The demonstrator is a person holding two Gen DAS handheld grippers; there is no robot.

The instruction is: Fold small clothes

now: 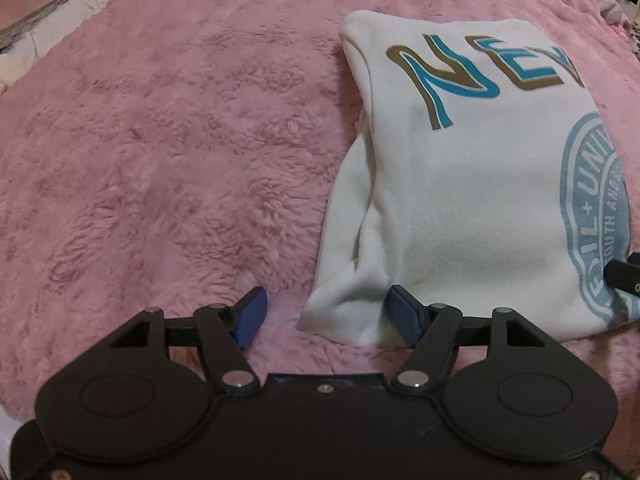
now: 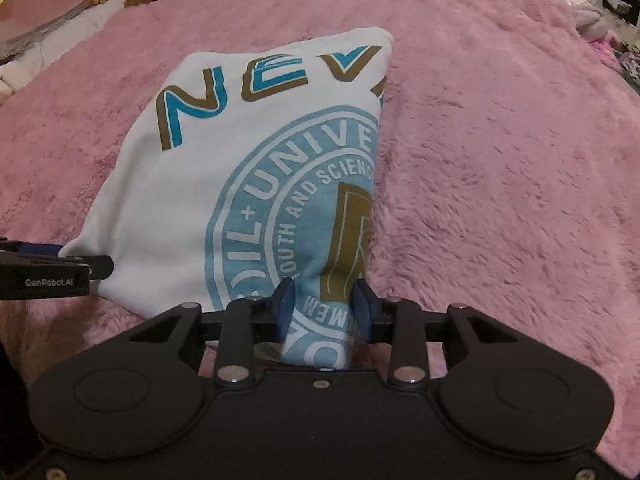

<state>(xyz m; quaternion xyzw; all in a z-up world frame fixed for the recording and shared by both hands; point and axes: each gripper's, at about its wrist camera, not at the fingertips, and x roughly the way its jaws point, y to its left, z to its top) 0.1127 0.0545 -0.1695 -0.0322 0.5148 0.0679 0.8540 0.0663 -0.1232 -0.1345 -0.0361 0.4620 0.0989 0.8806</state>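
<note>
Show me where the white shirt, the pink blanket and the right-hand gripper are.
white shirt [image 2: 192, 200]: right wrist view, plain fabric beside the seal print.
pink blanket [image 1: 160, 140]: left wrist view, bare fluffy area.
right gripper [image 2: 322, 308]: right wrist view, between blue fingertips.

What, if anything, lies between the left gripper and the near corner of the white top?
Nothing visible does. The left gripper is open, with the near corner of the white top already lying between its blue pads on the pink blanket.
</note>
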